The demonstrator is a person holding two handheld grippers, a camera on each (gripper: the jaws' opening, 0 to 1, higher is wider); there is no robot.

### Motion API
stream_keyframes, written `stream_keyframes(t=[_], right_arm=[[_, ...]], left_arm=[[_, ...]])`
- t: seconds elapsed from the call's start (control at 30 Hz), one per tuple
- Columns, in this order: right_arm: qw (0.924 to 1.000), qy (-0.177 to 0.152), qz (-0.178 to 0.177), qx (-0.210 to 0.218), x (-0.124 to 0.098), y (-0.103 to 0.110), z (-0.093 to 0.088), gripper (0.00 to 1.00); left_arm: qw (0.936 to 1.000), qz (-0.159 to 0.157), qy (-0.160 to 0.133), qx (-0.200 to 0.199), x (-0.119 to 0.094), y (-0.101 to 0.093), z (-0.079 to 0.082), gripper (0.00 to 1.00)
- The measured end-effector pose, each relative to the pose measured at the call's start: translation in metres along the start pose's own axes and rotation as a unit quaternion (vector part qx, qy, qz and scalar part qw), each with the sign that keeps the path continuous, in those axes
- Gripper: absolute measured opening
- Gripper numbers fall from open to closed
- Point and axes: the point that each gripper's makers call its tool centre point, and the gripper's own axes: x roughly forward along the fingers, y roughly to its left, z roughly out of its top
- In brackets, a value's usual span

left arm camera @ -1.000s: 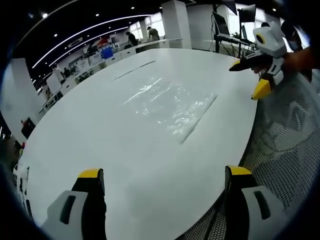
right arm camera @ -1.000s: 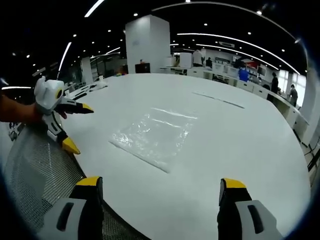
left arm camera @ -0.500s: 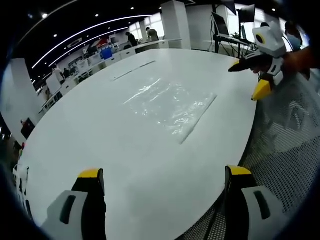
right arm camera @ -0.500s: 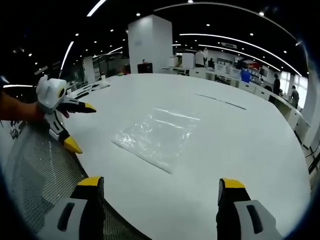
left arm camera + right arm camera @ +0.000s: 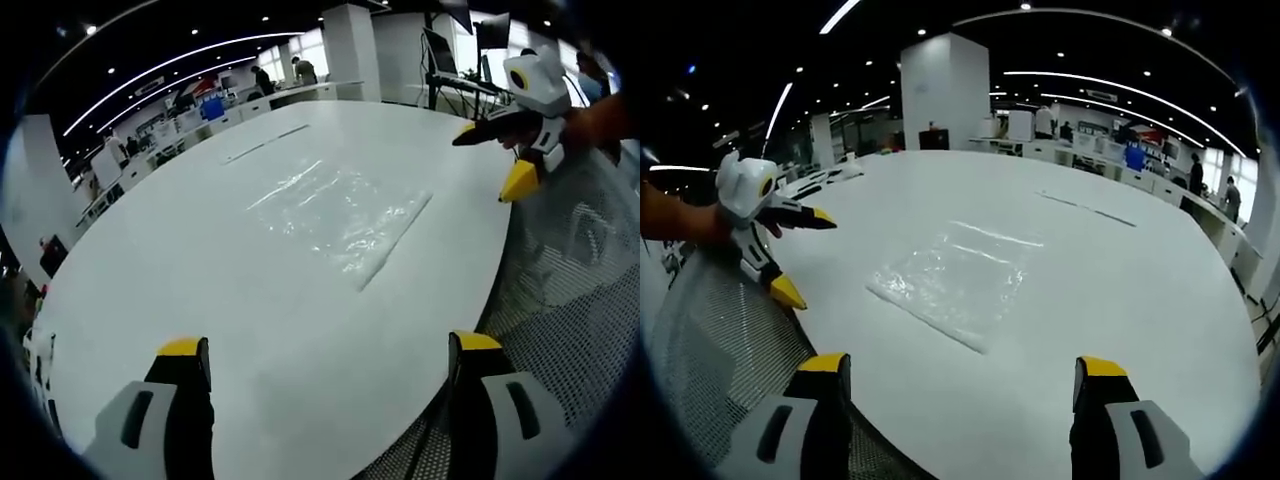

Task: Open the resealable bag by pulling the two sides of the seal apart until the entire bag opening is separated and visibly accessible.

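Observation:
A clear resealable bag (image 5: 345,210) lies flat on the big white table (image 5: 230,300), its long seal edge turned towards the table's near rim. In the right gripper view the same bag (image 5: 950,285) lies mid-table. My left gripper (image 5: 320,365) stands open over the near table edge, well short of the bag, nothing between its yellow-tipped jaws. My right gripper (image 5: 952,375) is open too, empty, back from the bag. Each gripper appears in the other's view, held by a hand: the right gripper (image 5: 495,160) at upper right, the left gripper (image 5: 805,255) at left, both open.
A grey mesh chair back (image 5: 570,290) lies beside the table edge, and the same chair back (image 5: 720,350) fills the lower left of the right gripper view. A white pillar (image 5: 945,95), desks and people stand far behind. Two thin strips (image 5: 265,142) lie beyond the bag.
Both views have shifted only slightly. The bag lies where it was and both grippers stay open and away from it.

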Motion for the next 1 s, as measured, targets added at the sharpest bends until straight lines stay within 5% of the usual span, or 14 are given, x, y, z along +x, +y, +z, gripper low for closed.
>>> stream_keyframes(t=[0.43,1.0], right_arm=[[0.9994,0.01,0.031,-0.01,0.007,0.007,0.008,0.91],[0.9928,0.07,0.086,-0.045,0.039,0.013,0.015,0.72]], left_arm=[[1.0,-0.001,0.003,0.004,0.0,0.0,-0.001,0.97],[0.9999,-0.001,0.01,0.008,0.001,0.0,-0.004,0.95]])
